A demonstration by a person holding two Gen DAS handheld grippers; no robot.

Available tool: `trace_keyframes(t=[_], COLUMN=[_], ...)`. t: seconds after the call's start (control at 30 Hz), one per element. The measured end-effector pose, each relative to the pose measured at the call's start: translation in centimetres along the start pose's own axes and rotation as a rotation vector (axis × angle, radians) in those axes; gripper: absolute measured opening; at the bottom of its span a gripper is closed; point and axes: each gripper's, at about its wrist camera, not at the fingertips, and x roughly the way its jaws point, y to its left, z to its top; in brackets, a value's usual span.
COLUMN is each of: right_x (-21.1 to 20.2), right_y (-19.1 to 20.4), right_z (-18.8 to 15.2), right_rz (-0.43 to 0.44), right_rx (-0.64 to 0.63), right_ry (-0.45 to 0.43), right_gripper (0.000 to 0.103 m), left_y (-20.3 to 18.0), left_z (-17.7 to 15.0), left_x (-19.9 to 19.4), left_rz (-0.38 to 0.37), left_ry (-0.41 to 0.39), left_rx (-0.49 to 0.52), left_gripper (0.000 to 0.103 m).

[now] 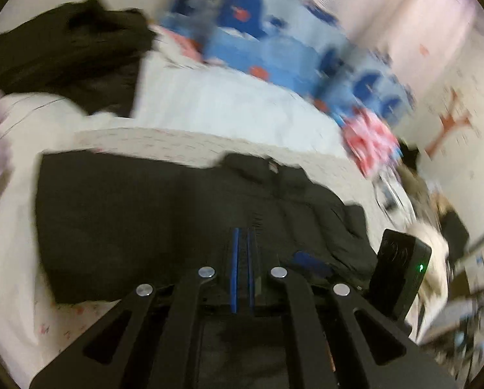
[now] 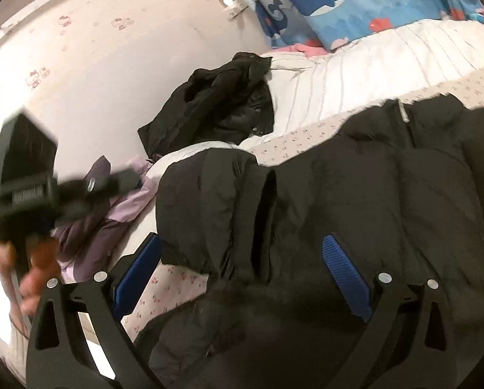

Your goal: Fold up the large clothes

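Note:
A black puffer jacket [image 1: 177,220] [image 2: 371,194] lies spread on the flowered bed sheet [image 2: 293,139], one sleeve folded over its left side. My left gripper [image 1: 242,236] hangs above the jacket with its blue pads pressed together and nothing visible between them. In the right wrist view it is a blurred black shape [image 2: 125,178] at the left, held by a hand [image 2: 31,278]. My right gripper [image 2: 242,259] stands wide open low over the jacket's near edge, with fabric lying beneath and between the blue pads [image 2: 345,275] and untouched by either.
A second black garment [image 2: 219,97] [image 1: 70,48] is heaped at the far side by the wall. A purple garment [image 2: 96,227] lies at the bed's left edge. A white duvet [image 2: 371,64] and a blue whale-print quilt [image 2: 355,3] lie behind the jacket.

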Motion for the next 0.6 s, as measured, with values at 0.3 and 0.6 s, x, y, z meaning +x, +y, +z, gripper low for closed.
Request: trace_keyframes(t=[0.3,0.6], right_x=[8.6,-2.8], right_y=[3.7,8.4], right_z=[3.0,14.2], right_rz=[-0.069,0.176], right_rx=[-0.168,-0.108], right_ry=[0.164,-0.091], right_gripper=[0.022,0.022], left_y=[8.2,7.7], left_z=[-4.0,-3.8], left_x=[-1.6,-5.9], left_rz=[0.044,0.031], left_ry=[-0.083,-0.171], left_rx=[-0.208,-0.188], left_gripper=[0.065,0.07])
